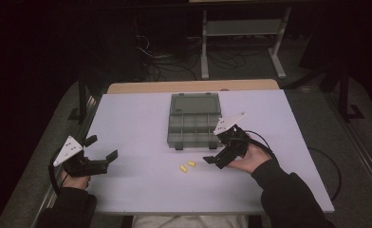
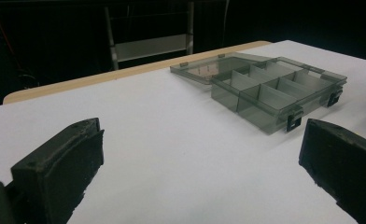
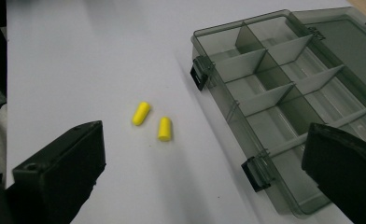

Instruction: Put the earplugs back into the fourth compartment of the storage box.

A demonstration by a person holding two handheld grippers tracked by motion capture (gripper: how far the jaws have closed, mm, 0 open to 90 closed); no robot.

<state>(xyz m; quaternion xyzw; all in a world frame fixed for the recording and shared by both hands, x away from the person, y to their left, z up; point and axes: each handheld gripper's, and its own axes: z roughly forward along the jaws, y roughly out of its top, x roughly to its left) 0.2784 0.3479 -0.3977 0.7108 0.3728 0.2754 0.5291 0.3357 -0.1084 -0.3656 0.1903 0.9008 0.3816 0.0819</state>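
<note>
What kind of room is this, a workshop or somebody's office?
Probably a lab or test room: a plain white table, loose cables on the dark floor behind, and a person's hand-held left gripper and right gripper.

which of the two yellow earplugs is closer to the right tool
The earplug nearer the open organizer box lies closer to the right tool. The other earplug sits farther from that tool, toward the person's left; both lie on the table, ungripped.
</note>
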